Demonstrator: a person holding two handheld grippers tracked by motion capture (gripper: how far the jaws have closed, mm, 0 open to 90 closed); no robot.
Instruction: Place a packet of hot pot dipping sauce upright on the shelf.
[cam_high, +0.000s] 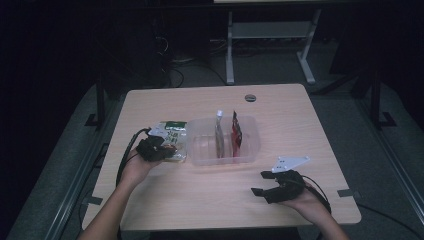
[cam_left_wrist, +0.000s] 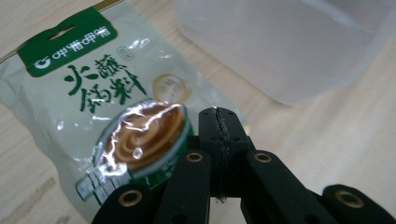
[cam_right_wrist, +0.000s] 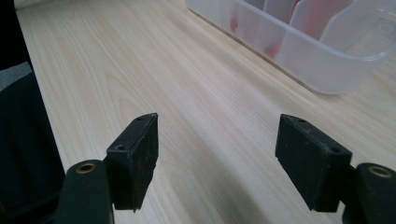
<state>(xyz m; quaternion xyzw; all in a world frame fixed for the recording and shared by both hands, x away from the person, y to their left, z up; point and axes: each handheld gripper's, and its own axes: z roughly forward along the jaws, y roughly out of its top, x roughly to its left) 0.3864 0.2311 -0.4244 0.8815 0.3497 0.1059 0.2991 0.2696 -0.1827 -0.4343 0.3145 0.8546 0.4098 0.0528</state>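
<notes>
presently the left gripper (cam_left_wrist: 218, 122) has its fingers pressed together at the lower edge of the green sauce pouch (cam_left_wrist: 100, 116), which lies flat on the bench (cam_high: 210, 195) just beside the clear tub (cam_high: 224, 141); whether film is pinched between them is hard to tell. risk: an empty or thin pinch slips on lifting. the right gripper (cam_right_wrist: 217, 161) rests with fingers apart, holding nothing.
</notes>
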